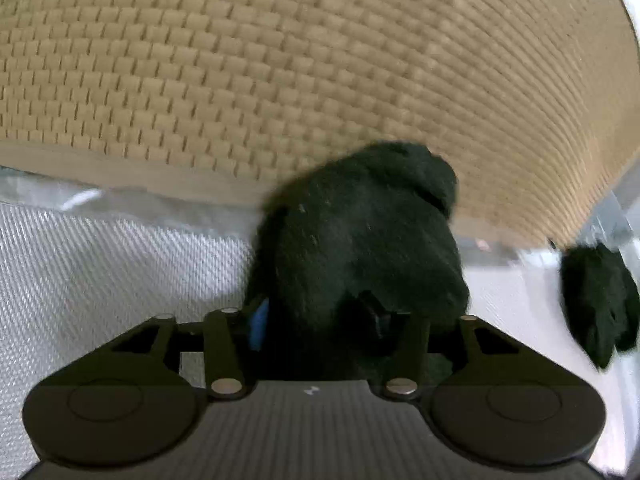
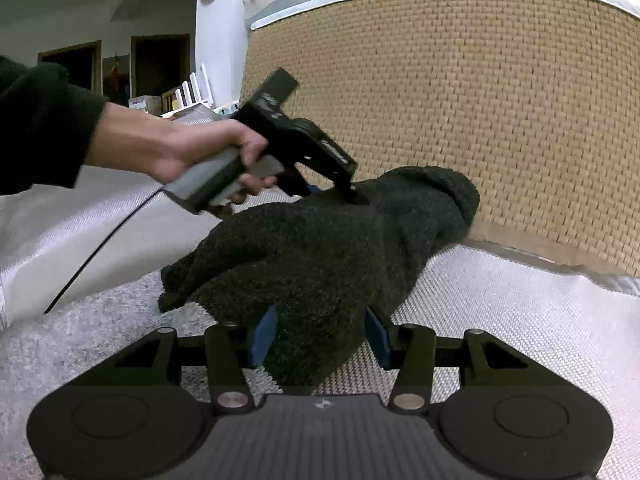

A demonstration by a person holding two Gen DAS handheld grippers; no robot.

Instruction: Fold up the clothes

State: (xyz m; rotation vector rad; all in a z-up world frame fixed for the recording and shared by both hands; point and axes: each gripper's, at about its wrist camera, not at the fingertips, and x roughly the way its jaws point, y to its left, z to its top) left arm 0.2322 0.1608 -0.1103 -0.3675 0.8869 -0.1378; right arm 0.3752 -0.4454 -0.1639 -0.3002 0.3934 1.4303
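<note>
1. Dark knitted glove (image 2: 320, 240) is seen lying across the middle of the right-wrist frame on a white woven surface (image 2: 500, 320), its cuff end against a tan wicker panel (image 2: 480, 100).
2. The right gripper (image 2: 320, 336) is pinched on the glove near the lower centre, blue pads (image 2: 262, 336) pressed into the knit.
3. The left gripper (image 2: 352, 196) (held by a hand (image 2: 192, 152) at centre left) is angled down onto the cuff end; whether its jaws grip cannot be told.
4. For a neat fold, the pinched end should probably be lifted clear and laid squarely over the other.
</note>
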